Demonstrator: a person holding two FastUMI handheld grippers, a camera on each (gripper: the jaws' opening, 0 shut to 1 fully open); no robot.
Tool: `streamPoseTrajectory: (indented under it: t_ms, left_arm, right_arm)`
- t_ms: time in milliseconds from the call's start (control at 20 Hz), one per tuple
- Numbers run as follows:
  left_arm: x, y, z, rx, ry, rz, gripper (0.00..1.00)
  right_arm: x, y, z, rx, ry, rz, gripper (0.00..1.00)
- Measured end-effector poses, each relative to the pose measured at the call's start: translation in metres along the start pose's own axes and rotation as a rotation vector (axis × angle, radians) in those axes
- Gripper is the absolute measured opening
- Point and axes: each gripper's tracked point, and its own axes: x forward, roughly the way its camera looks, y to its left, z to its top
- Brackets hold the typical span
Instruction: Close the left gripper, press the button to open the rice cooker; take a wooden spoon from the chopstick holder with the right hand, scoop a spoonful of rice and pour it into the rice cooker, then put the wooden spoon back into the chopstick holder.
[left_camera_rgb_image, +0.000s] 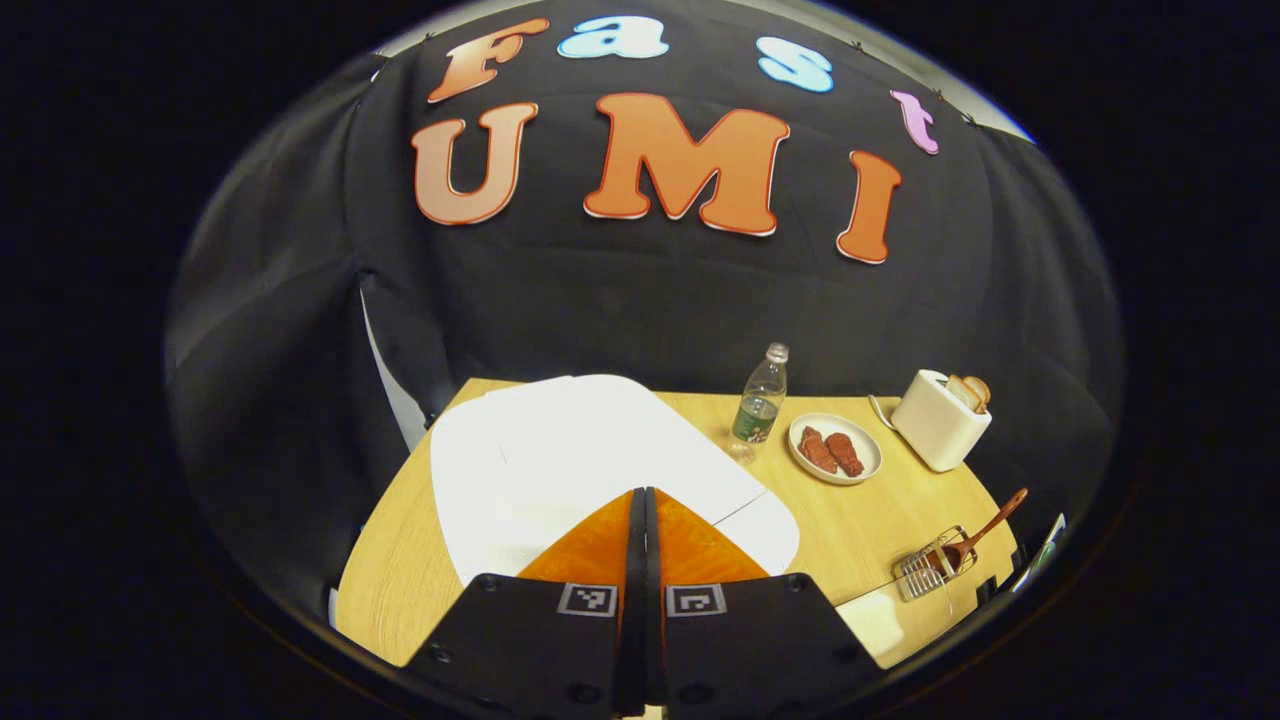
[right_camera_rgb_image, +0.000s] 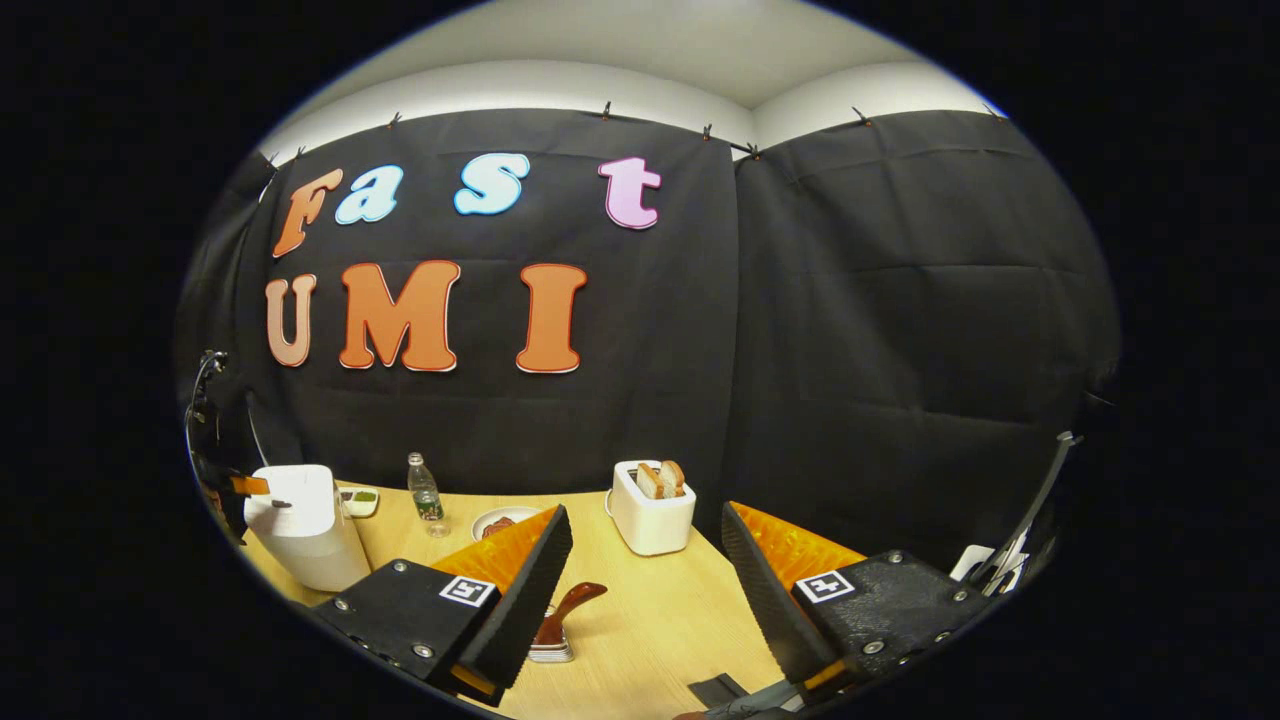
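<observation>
My left gripper (left_camera_rgb_image: 643, 492) is shut, its fingers pressed together with nothing between them, and it hovers close over the closed lid of the white rice cooker (left_camera_rgb_image: 560, 450). In the right gripper view the same cooker (right_camera_rgb_image: 300, 525) stands at the table's far left, its lid down. The wooden spoon (left_camera_rgb_image: 985, 530) leans in the wire chopstick holder (left_camera_rgb_image: 925, 572) near the table's right front. My right gripper (right_camera_rgb_image: 645, 512) is open above and just behind that spoon (right_camera_rgb_image: 568, 608), whose handle rises from the holder (right_camera_rgb_image: 552, 650) beside the left finger.
On the wooden table (left_camera_rgb_image: 880, 520) stand a water bottle (left_camera_rgb_image: 762, 400), a plate of meat pieces (left_camera_rgb_image: 834, 448) and a white toaster (left_camera_rgb_image: 940, 418) holding bread. A small dish (right_camera_rgb_image: 358, 500) sits behind the cooker. The booth's black cloth closes off the back and the right.
</observation>
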Motion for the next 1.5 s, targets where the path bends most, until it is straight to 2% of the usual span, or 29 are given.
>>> streamPoseTrajectory:
  t_ms: [50, 200, 300, 500, 550, 600, 650, 750, 850, 950, 1050, 1150, 1300, 1500]
  left_arm:
    - [0.003, 0.002, -0.005, -0.026, 0.022, -0.001, 0.04]
    - [0.011, 0.011, -0.018, -0.066, 0.055, 0.009, 0.04]
    - [0.012, 0.007, -0.013, -0.078, 0.04, -0.017, 0.05]
    - [0.017, 0.001, -0.017, -0.034, 0.087, -0.022, 0.05]
    - [0.018, 0.0, -0.015, -0.022, 0.084, -0.018, 0.04]
    - [0.019, -0.002, -0.013, -0.017, 0.085, -0.019, 0.04]
    - [0.019, 0.004, -0.01, -0.01, 0.074, 0.006, 0.05]
    - [0.023, 0.005, -0.009, -0.017, 0.076, 0.011, 0.05]
    - [0.023, 0.003, -0.022, -0.017, 0.13, 0.004, 0.05]
    - [0.024, 0.005, -0.018, 0.002, 0.117, 0.012, 0.05]
    - [0.022, 0.004, -0.01, -0.004, 0.086, 0.026, 0.05]
    - [0.008, 0.007, 0.016, 0.007, 0.0, 0.045, 0.05]
    - [-0.028, 0.012, 0.065, 0.043, -0.148, 0.088, 0.04]
    - [-0.08, 0.012, 0.11, 0.039, -0.285, 0.1, 0.04]
  right_arm:
    - [-0.001, 0.001, -0.003, 0.0, 0.009, 0.0, 0.93]
    - [-0.002, 0.002, 0.0, 0.019, 0.012, 0.0, 0.94]
    - [-0.002, 0.004, 0.002, 0.034, 0.009, 0.001, 0.94]
    - [-0.001, 0.008, -0.003, 0.049, 0.024, 0.007, 0.94]
    - [-0.002, 0.011, -0.004, 0.057, 0.03, 0.014, 0.97]
    - [-0.002, 0.013, -0.005, 0.063, 0.034, 0.021, 0.94]
    - [-0.002, 0.014, -0.005, 0.065, 0.035, 0.02, 0.94]
    - [-0.001, 0.012, -0.008, 0.062, 0.037, 0.014, 0.94]
    - [-0.002, 0.011, -0.011, 0.065, 0.044, 0.012, 0.94]
    - [-0.003, 0.013, -0.016, 0.073, 0.055, 0.015, 0.94]
    - [-0.003, 0.01, -0.019, 0.071, 0.061, 0.012, 0.94]
    - [-0.004, 0.006, -0.016, 0.077, 0.051, 0.006, 0.94]
    - [-0.002, 0.007, -0.014, 0.1, 0.042, 0.012, 0.94]
    - [0.001, 0.014, -0.019, 0.129, 0.035, 0.048, 0.94]
